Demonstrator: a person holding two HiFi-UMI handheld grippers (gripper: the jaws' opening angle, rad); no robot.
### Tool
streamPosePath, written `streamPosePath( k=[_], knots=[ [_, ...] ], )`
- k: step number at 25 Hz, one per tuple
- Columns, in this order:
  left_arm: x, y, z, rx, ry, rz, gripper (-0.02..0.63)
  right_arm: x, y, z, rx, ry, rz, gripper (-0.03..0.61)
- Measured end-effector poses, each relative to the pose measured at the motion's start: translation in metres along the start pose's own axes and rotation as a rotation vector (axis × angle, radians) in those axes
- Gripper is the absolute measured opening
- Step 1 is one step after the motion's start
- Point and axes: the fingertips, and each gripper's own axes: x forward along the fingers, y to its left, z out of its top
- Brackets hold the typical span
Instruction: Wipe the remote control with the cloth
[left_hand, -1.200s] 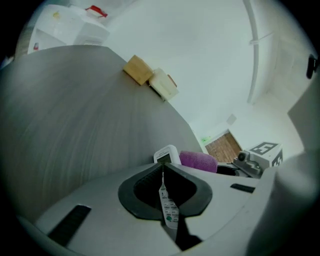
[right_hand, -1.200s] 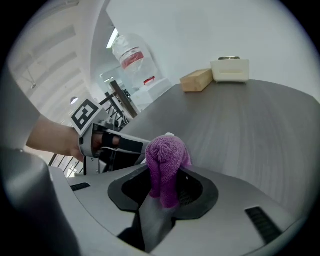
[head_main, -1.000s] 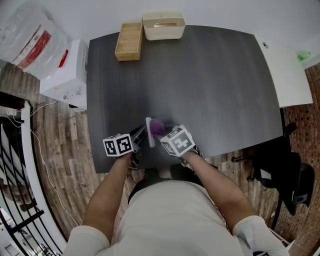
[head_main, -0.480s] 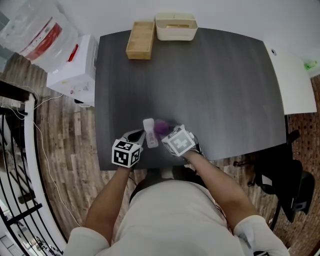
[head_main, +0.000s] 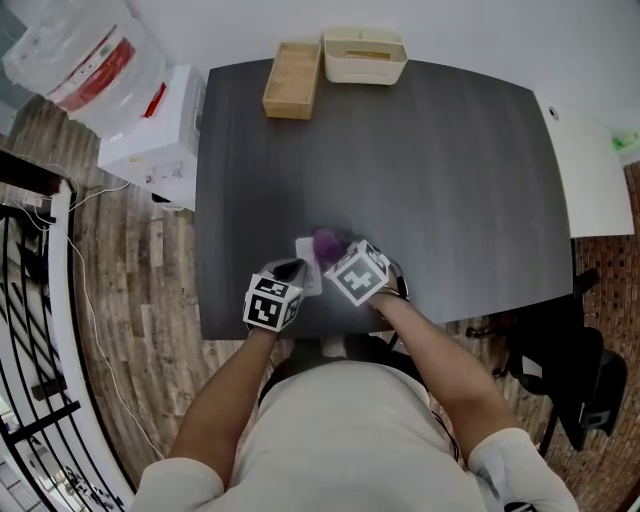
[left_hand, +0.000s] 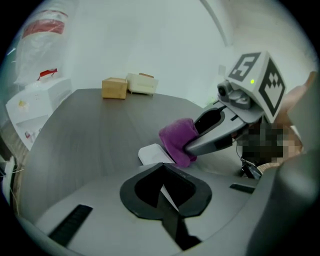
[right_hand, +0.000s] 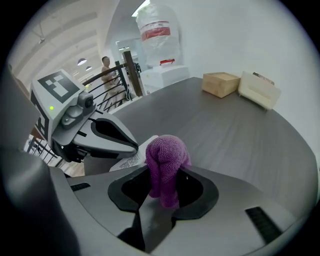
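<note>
The white remote control (head_main: 307, 270) lies low over the dark table (head_main: 440, 170) near its front edge. My left gripper (head_main: 293, 274) is shut on the remote's near end; in the left gripper view a thin white edge (left_hand: 168, 194) shows between the closed jaws. My right gripper (head_main: 333, 252) is shut on a bunched purple cloth (head_main: 326, 241). The cloth (left_hand: 178, 140) rests against the remote's far part (left_hand: 151, 153). In the right gripper view the cloth (right_hand: 166, 161) hangs from the jaws, with the remote's printed face (right_hand: 129, 161) just behind it.
A wooden box (head_main: 292, 80) and a cream tray (head_main: 364, 52) stand at the table's far edge. A white cabinet (head_main: 155, 125) with a bagged bottle stands to the left, a white table (head_main: 590, 160) and a dark chair (head_main: 570, 360) to the right.
My left gripper has rolled and shifted a little right, turning the remote from edge-on to a broader face. The right gripper stays on the cloth at the remote.
</note>
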Motion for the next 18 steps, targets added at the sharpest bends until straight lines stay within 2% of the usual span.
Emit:
streamPosePath(
  k=[5,9,12,14,16,18],
  knots=[
    [0.009,-0.017,0.009,-0.002,-0.019,-0.059,0.004,-0.006,0.001,-0.019,0.024,0.013,0.008,0.132],
    [0.02,-0.035,0.021,0.04,-0.027,-0.131,0.005,-0.013,-0.006,-0.036,0.064,0.038,-0.017,0.132],
    [0.023,-0.034,0.018,0.042,-0.009,-0.139,0.005,-0.014,-0.009,-0.04,0.094,0.04,-0.017,0.132],
    [0.023,-0.032,0.014,0.036,0.002,-0.138,0.005,-0.012,-0.01,-0.038,0.075,0.037,-0.019,0.132],
    [0.019,-0.034,0.012,0.077,0.008,-0.126,0.005,-0.01,-0.011,-0.036,0.054,0.034,-0.02,0.132],
    [0.016,-0.039,0.012,0.164,0.011,-0.104,0.005,-0.013,-0.013,-0.035,0.048,0.035,-0.03,0.132]
  ],
)
